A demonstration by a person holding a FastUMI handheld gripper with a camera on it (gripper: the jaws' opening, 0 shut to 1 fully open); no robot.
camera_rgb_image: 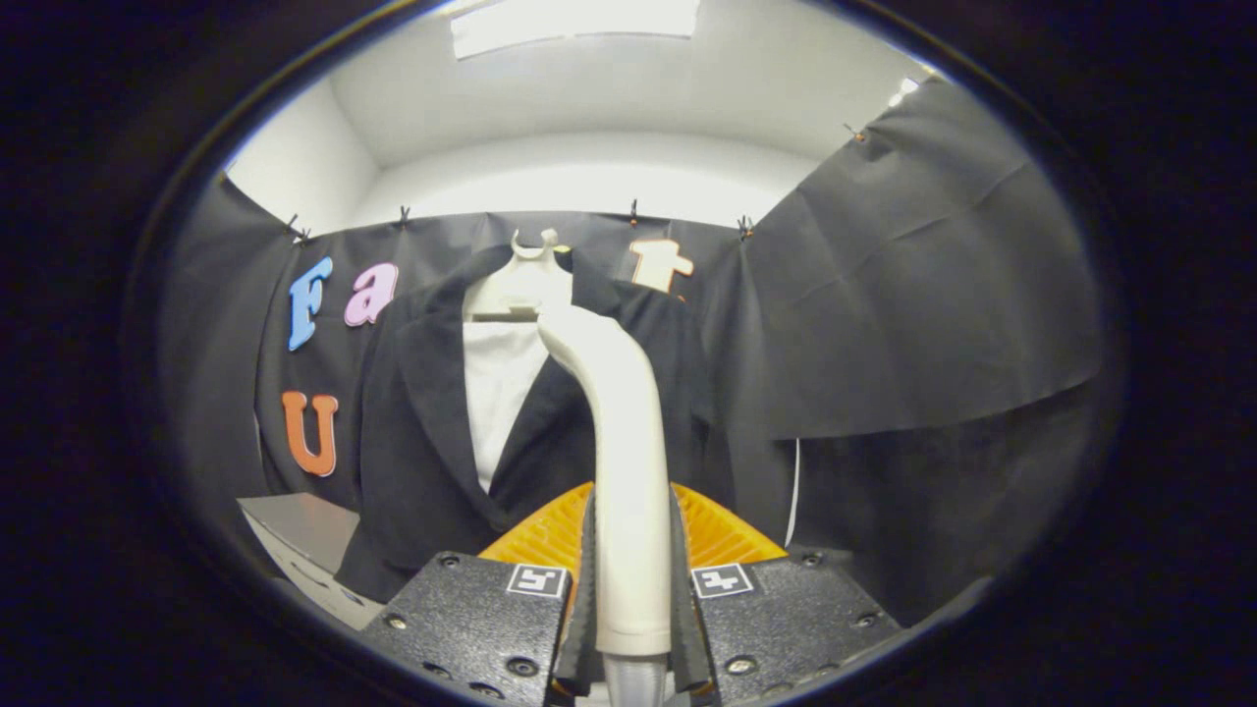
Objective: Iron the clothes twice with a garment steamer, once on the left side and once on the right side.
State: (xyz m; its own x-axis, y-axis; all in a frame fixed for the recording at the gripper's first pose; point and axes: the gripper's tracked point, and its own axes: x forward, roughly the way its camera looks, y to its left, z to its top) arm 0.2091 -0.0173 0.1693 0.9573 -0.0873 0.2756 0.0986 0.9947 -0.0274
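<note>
The gripper (631, 589) has its jaws clamped on the upright handle of a white garment steamer (619, 432), one on each side. The steamer's curved head reaches the collar of a dark suit jacket (422, 432) beyond, hung over a white shirt (496, 393) on a white hanger (525, 280).

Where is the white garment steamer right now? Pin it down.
The white garment steamer is clamped between the claw's fingers, handle upright, its head raised in front of the black jacket on the white hanger.
</note>
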